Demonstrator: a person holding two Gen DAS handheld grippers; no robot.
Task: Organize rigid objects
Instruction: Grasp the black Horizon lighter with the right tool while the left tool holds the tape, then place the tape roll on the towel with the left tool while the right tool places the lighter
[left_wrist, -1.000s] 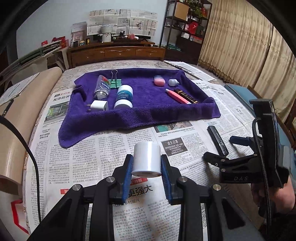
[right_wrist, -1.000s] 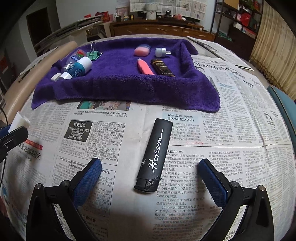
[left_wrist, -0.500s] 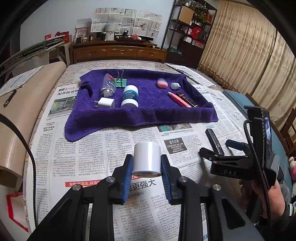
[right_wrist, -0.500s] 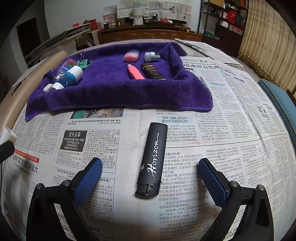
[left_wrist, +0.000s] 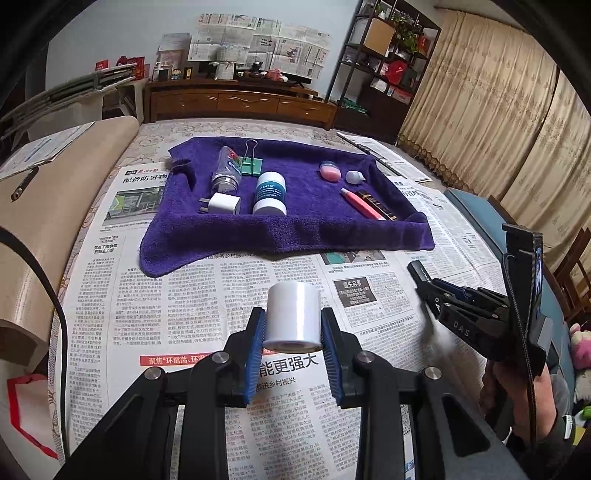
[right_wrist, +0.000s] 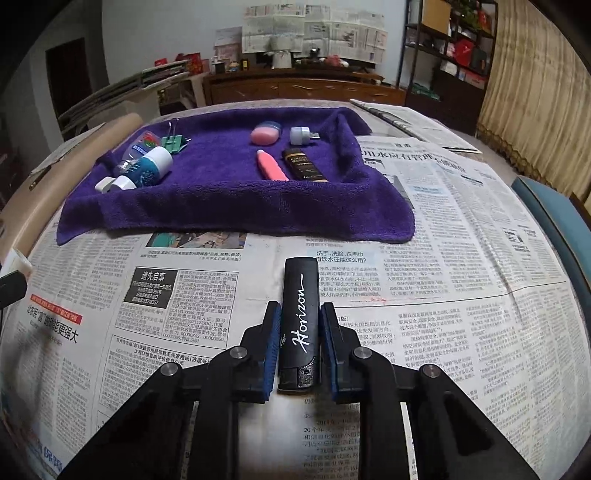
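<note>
My left gripper (left_wrist: 292, 317) is shut on an upright white cylinder (left_wrist: 293, 316), held above the newspaper in front of the purple towel (left_wrist: 295, 232). My right gripper (right_wrist: 298, 314) is shut on a black lighter (right_wrist: 300, 325) marked "Horizon", its far end pointing toward the purple towel (right_wrist: 236, 210). In the left wrist view the right gripper (left_wrist: 439, 295) shows at the right with the black lighter (left_wrist: 419, 271) sticking out of it. On the towel lie a clear bottle (left_wrist: 226, 170), a green binder clip (left_wrist: 252, 162), a white charger (left_wrist: 223, 204), a teal jar (left_wrist: 270, 194), a pink case (left_wrist: 329, 171), a pink tube (left_wrist: 360, 203) and a dark tube (left_wrist: 376, 201).
Newspaper (right_wrist: 461, 280) covers the table around the towel. A beige rolled edge (left_wrist: 55, 206) runs along the left side. A blue chair (left_wrist: 469, 206) stands at the right. A wooden cabinet (left_wrist: 236, 103) and shelves (left_wrist: 384, 66) are at the back. A person's hand (left_wrist: 517, 376) holds the right gripper.
My right gripper's fingers have closed from wide apart onto the black lighter. The left gripper has kept its hold on the white cylinder and drawn back a little from the towel.
</note>
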